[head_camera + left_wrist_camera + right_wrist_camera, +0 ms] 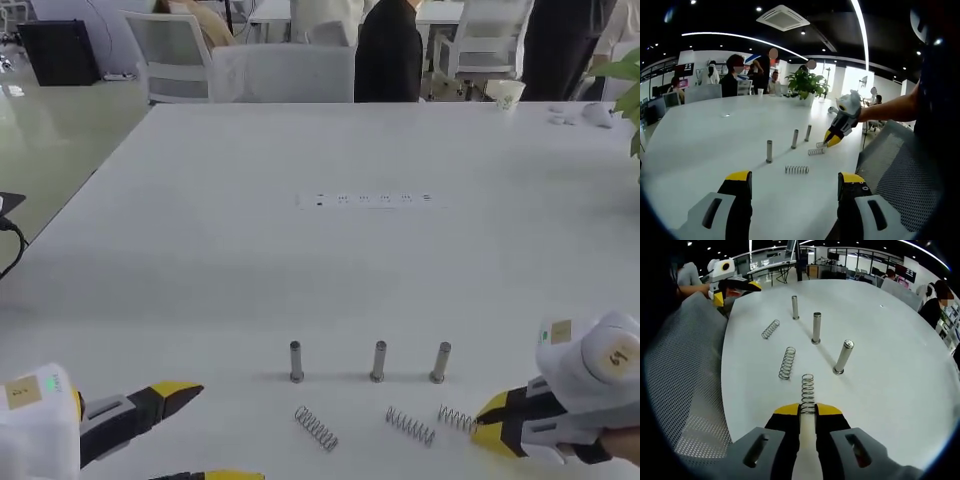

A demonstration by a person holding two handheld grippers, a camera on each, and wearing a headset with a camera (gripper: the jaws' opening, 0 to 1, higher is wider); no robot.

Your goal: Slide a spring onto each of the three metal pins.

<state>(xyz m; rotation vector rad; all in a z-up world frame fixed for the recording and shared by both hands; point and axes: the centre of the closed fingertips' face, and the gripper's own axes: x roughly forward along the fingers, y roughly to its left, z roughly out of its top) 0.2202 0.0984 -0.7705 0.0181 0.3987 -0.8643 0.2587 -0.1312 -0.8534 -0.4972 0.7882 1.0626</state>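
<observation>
Three metal pins stand upright in a row on the white worktop, all bare; three coil springs lie on their sides just in front of them, roughly one before each pin. Right gripper is down at the right-hand spring, jaws pressed nearly together and pinching its near end — the rest of the coil lies out ahead on the worktop, near the right-hand pin; left gripper hovers low over the worktop, jaws spread wide, holding nothing. Handling, as I read it: these springs look like thin wire, very light, springy along their length and likely to kink or flick away if squeezed hard; a hold at one end leaves the far mouth free to go over a pin top, though the coil may droop — a hold nearer the middle would steady it. Pins look stiff and smooth; whether they are anchored I cannot tell.
</observation>
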